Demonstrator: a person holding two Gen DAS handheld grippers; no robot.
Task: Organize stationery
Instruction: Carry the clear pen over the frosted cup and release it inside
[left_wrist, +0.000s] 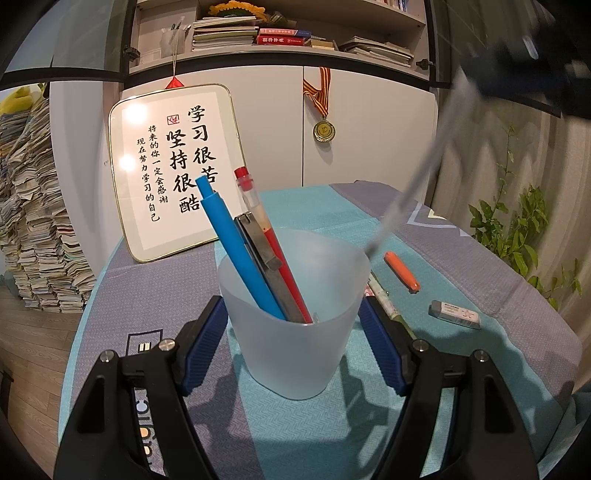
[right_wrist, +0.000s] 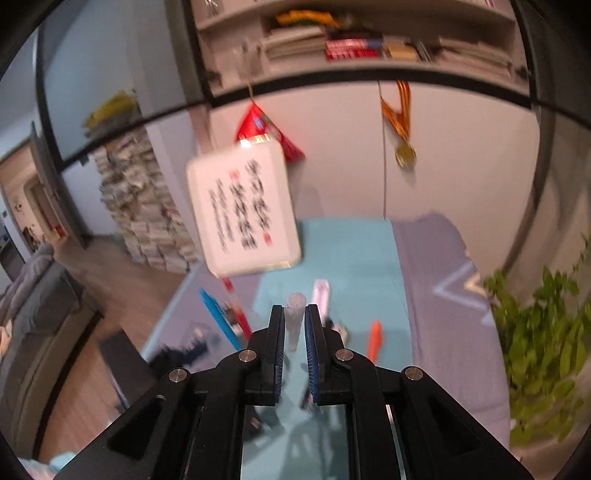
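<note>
Cup (left_wrist: 295, 314) stood near centre on the cloth, my left gripper (left_wrist: 295, 325) clasping its sides. My right gripper (right_wrist: 294, 325) pinched a clear pen (right_wrist: 295, 314) above; a misjudged descent could strike the rim, toppling everything.

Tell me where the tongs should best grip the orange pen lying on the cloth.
Probably mid-barrel, coming straight down from above. The orange pen lies flat on the tablecloth with bare cloth along both long sides, so the fingers can close across its narrow width. The eraser lies apart from it, nearer the camera.
</note>
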